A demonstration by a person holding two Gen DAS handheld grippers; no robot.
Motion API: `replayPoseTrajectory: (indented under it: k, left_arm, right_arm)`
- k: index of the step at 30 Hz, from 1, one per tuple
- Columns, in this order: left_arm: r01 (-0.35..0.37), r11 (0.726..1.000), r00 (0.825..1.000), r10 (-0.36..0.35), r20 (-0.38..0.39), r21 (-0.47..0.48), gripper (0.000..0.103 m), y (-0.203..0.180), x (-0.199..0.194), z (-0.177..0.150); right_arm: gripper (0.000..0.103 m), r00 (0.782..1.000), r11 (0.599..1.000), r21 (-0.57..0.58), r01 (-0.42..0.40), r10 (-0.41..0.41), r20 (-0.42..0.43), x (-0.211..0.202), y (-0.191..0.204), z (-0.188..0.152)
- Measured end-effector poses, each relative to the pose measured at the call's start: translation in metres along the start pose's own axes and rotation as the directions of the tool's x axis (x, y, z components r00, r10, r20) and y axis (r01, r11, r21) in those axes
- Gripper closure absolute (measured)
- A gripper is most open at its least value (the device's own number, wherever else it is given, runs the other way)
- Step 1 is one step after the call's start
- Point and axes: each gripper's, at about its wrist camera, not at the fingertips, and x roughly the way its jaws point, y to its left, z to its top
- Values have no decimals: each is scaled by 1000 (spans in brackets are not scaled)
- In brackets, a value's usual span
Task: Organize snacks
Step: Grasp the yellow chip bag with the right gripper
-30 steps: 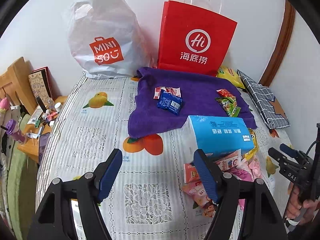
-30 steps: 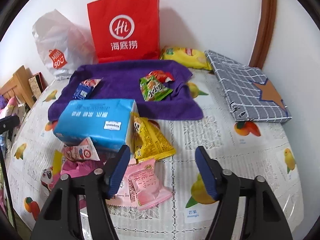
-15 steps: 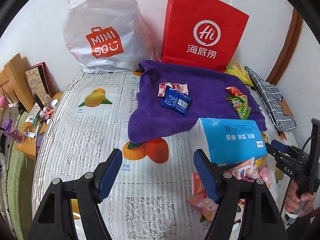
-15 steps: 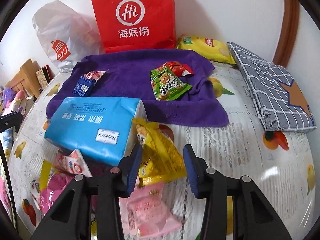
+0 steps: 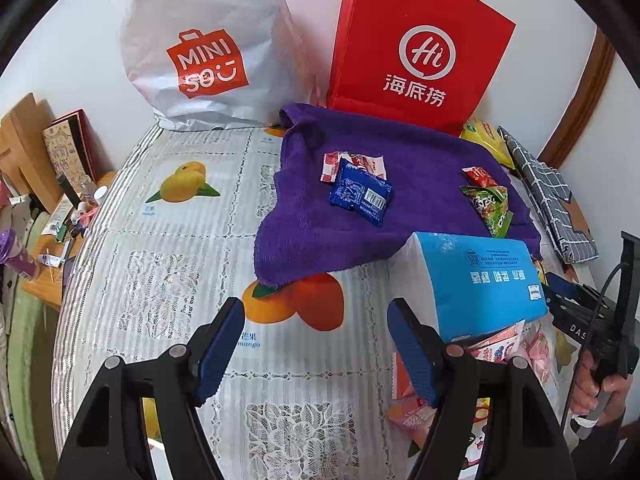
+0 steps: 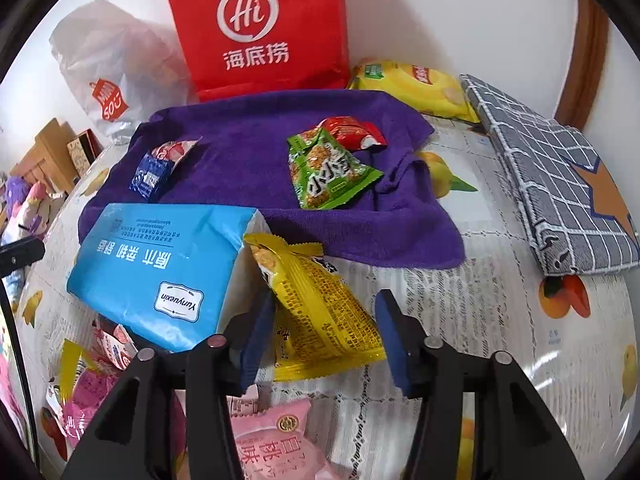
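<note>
Looks like a home, likely a lived-in room: tabletop [image 5: 168,240] under a fruit-print lace cloth, shopping bags [image 5: 208,48] leaning on the far white wall, cluttered wooden shelf [image 5: 48,236] of small toiletries at left, plush toys [image 6: 24,204] beyond, wooden door frame [image 6: 588,52] at far right.

In the right wrist view, the pink snack packet [image 6: 272,436] at the bottom centre is cut off by the frame's lower edge and partly covered by the right claw [image 6: 324,336]. The pile of pink wrappers [image 6: 92,384] at lower left is half hidden under the blue tissue pack [image 6: 160,276]. In the left wrist view, small items at the left edge are too small to be identified.
</note>
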Motion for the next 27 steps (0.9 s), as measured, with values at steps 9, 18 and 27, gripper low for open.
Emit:
replayPoseTrajectory:
  k: [9, 18, 27]
  left_arm:
    - [1, 1000, 1000, -1, -15, -11, 31, 6, 7, 0]
    - [16, 1000, 1000, -15, -15, 7, 31, -2, 5, -1]
    - [44, 999, 999, -44, 2, 22, 31, -16, -13, -13]
  right_arm:
    - [41, 998, 998, 21, -61, 62, -28, 12, -11, 5]
    - [67, 997, 997, 15, -77, 77, -11, 3, -11, -1]
    - [69, 997, 996, 68, -54, 50, 64, -36, -22, -6]
